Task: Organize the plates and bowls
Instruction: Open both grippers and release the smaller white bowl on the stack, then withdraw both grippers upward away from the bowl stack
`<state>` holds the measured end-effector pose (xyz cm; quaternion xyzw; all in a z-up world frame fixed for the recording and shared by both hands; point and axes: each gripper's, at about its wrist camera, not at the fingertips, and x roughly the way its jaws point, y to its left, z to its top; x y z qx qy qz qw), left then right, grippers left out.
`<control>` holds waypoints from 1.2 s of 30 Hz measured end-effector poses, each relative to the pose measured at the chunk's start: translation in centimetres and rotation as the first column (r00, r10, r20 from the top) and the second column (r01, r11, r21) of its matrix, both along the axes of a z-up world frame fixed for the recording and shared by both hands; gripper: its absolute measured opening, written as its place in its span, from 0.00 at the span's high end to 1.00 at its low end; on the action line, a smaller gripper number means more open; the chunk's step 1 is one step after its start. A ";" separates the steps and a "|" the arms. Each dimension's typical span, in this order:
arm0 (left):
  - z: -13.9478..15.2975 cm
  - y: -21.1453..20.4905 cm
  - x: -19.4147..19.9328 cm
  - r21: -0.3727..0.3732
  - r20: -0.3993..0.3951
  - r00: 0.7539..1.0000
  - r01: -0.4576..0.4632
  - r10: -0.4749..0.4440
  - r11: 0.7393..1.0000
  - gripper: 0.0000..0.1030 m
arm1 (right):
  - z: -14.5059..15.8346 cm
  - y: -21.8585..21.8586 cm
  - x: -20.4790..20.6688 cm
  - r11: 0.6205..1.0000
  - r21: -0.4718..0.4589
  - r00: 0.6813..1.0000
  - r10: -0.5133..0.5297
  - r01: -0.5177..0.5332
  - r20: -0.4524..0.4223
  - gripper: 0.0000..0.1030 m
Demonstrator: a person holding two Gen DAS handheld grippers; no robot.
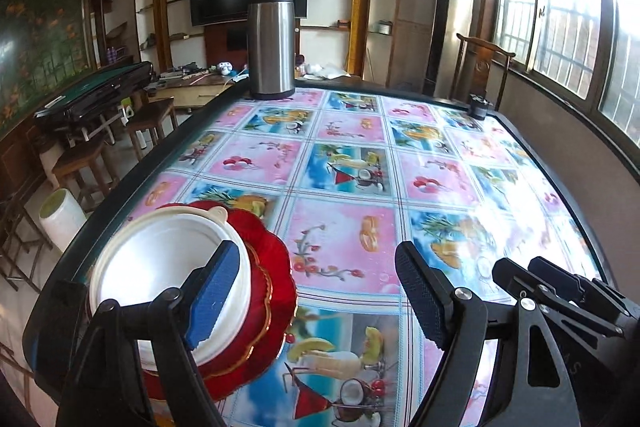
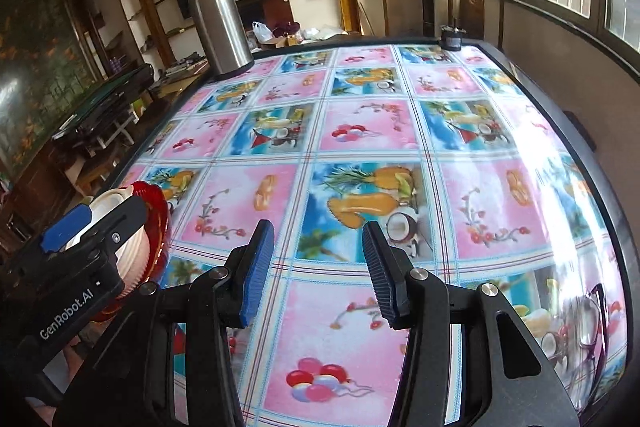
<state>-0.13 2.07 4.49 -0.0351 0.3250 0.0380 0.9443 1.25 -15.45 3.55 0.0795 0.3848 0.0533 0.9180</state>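
Note:
A white bowl (image 1: 160,267) sits stacked on red scalloped plates (image 1: 268,291) at the table's near left edge. My left gripper (image 1: 316,291) is open; its left finger (image 1: 216,291) is in front of the bowl's right rim and its right finger is over bare tablecloth. In the right wrist view the same bowl (image 2: 116,211) and red plate (image 2: 154,203) show at the far left, partly hidden by the left gripper's finger (image 2: 72,227). My right gripper (image 2: 318,267) is open and empty above the tablecloth, right of the stack.
A steel thermos (image 1: 271,43) stands at the table's far left edge. A small dark object (image 1: 479,105) sits at the far right corner. Eyeglasses (image 2: 592,319) lie near the right edge. Stools and a folded table stand to the left of the table.

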 end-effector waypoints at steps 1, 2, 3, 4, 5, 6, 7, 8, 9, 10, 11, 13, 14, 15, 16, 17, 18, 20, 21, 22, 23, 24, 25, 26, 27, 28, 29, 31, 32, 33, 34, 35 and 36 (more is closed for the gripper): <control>0.0 0.0 0.0 0.003 -0.001 1.000 -0.004 0.004 1.000 0.22 | -0.1 -0.1 0.0 1.000 0.005 1.000 -0.001 0.001 -0.001 0.55; -0.1 0.1 -0.1 0.007 0.002 1.000 -0.010 0.010 1.000 0.22 | -0.1 -0.1 0.0 1.000 0.008 1.000 0.001 -0.001 -0.001 0.55; -0.1 0.1 -0.2 0.011 0.006 1.000 -0.016 0.016 1.000 0.22 | -0.1 0.0 -0.1 1.000 0.010 1.000 0.005 -0.005 0.000 0.55; -0.1 0.2 -0.2 0.016 0.010 1.000 -0.021 0.021 1.000 0.22 | -0.1 0.1 -0.1 1.000 0.011 1.000 0.014 -0.014 0.003 0.55; -0.1 0.3 -0.3 0.021 0.012 1.000 -0.025 0.025 0.999 0.22 | -0.1 0.4 -0.1 1.000 0.008 1.000 0.022 -0.022 0.005 0.55; -0.1 0.4 -0.4 0.024 0.013 0.999 -0.030 0.030 0.999 0.22 | -0.1 0.7 -0.1 0.999 0.004 0.999 0.032 -0.032 0.005 0.55; -0.1 0.7 -0.4 0.026 0.015 0.999 -0.036 0.036 0.999 0.22 | -0.1 1.1 -0.1 0.999 0.003 0.999 0.043 -0.043 0.005 0.55; -0.1 0.8 -0.4 0.029 0.016 0.999 -0.039 0.039 0.999 0.22 | -0.2 1.4 -0.1 0.999 0.005 0.999 0.053 -0.053 0.004 0.55; -0.1 1.0 -0.5 0.031 0.017 0.999 -0.042 0.041 0.999 0.22 | -0.2 1.8 0.0 0.998 0.008 0.998 0.061 -0.061 0.003 0.55; -0.2 1.3 -0.5 0.036 0.017 0.999 -0.045 0.044 0.998 0.22 | -0.3 2.1 0.1 0.997 0.010 0.997 0.071 -0.071 0.000 0.55; -0.2 1.5 -0.6 0.039 0.017 0.999 -0.051 0.050 0.998 0.22 | -0.3 2.4 0.2 0.997 0.008 0.997 0.079 -0.079 -0.003 0.55; -0.3 2.2 -0.6 0.036 0.017 0.998 -0.061 0.061 0.997 0.22 | -0.3 3.1 0.2 0.996 0.002 0.996 0.093 -0.093 -0.002 0.55; -0.4 2.6 -0.7 0.035 0.019 0.998 -0.068 0.067 0.997 0.22 | -0.3 3.5 0.2 0.995 0.003 0.995 0.103 -0.103 0.001 0.55; -0.4 2.9 -0.7 0.034 0.020 0.997 -0.076 0.075 0.997 0.22 | -0.2 3.9 0.2 0.993 0.004 0.993 0.115 -0.115 0.002 0.55; -0.5 3.2 -0.8 0.033 0.020 0.996 -0.083 0.083 0.996 0.22 | -0.2 4.2 0.3 0.993 0.004 0.993 0.122 -0.122 0.002 0.55; -0.5 3.6 -0.9 0.030 0.018 0.996 -0.091 0.090 0.995 0.22 | -0.2 4.5 0.3 0.992 0.003 0.992 0.128 -0.128 0.001 0.55; -0.6 3.9 -0.9 0.029 0.017 0.995 -0.095 0.094 0.995 0.22 | -0.2 4.8 0.4 0.991 0.002 0.991 0.134 -0.134 0.000 0.55; -0.5 4.4 -1.1 0.035 0.014 0.994 -0.105 0.105 0.994 0.22 | -0.3 5.3 0.5 0.989 0.005 0.989 0.147 -0.147 -0.001 0.55; -0.4 4.7 -1.2 0.035 0.016 0.994 -0.107 0.107 0.994 0.22 | -0.2 5.5 0.5 0.989 0.009 0.989 0.150 -0.150 -0.002 0.55; -0.3 5.0 -1.3 0.034 0.018 0.994 -0.111 0.110 0.993 0.22 | -0.2 5.7 0.6 0.988 0.020 0.988 0.156 -0.156 -0.001 0.55; -0.1 5.4 -1.5 0.033 0.020 0.993 -0.120 0.119 0.992 0.22 | -0.2 5.8 0.6 0.986 0.032 0.987 0.164 -0.164 0.003 0.55; 0.1 5.8 -1.9 0.033 0.024 0.991 -0.129 0.128 0.991 0.22 | -0.1 6.0 0.6 0.985 0.038 0.985 0.171 -0.171 0.006 0.55; 0.2 6.1 -2.0 0.034 0.028 0.991 -0.134 0.133 0.990 0.22 | 0.0 6.3 0.7 0.983 0.038 0.984 0.180 -0.180 0.009 0.55; 0.5 6.5 -2.4 0.040 0.036 0.989 -0.145 0.144 0.989 0.22 | 0.1 6.5 0.7 0.982 0.038 0.983 0.185 -0.185 0.011 0.55; 0.7 6.8 -2.7 0.050 0.043 0.987 -0.154 0.152 0.987 0.22 | 0.3 6.7 0.7 0.980 0.042 0.981 0.192 -0.193 0.016 0.55; 0.9 7.3 -3.0 0.059 0.050 0.986 -0.160 0.157 0.985 0.22 | 0.6 6.9 0.8 0.977 0.053 0.979 0.203 -0.204 0.027 0.55; 1.1 7.7 -3.3 0.065 0.059 0.984 -0.171 0.167 0.983 0.22 | 0.8 7.1 0.9 0.976 0.058 0.977 0.209 -0.211 0.033 0.55; 1.3 8.9 -3.8 0.064 0.063 0.979 -0.196 0.192 0.979 0.22 | 1.1 7.6 1.2 0.974 0.066 0.976 0.216 -0.218 0.038 0.55; 1.5 9.5 -4.1 0.060 0.064 0.978 -0.204 0.200 0.977 0.22 | 1.3 7.8 1.3 0.971 0.072 0.974 0.224 -0.226 0.041 0.55; 1.6 9.9 -4.3 0.059 0.065 0.976 -0.214 0.210 0.975 0.22 | 1.4 8.2 1.5 0.969 0.074 0.972 0.233 -0.235 0.042 0.55; 1.8 10.6 -4.7 0.062 0.071 0.972 -0.230 0.226 0.971 0.22 | 1.5 8.6 1.6 0.967 0.071 0.969 0.244 -0.246 0.041 0.55; 2.0 11.1 -5.0 0.062 0.079 0.969 -0.241 0.236 0.969 0.22 | 1.5 9.1 1.8 0.964 0.065 0.966 0.255 -0.257 0.041 0.55; 2.1 11.6 -5.3 0.058 0.087 0.965 -0.251 0.246 0.966 0.22 | 1.5 9.5 2.0 0.963 0.063 0.965 0.259 -0.261 0.037 0.55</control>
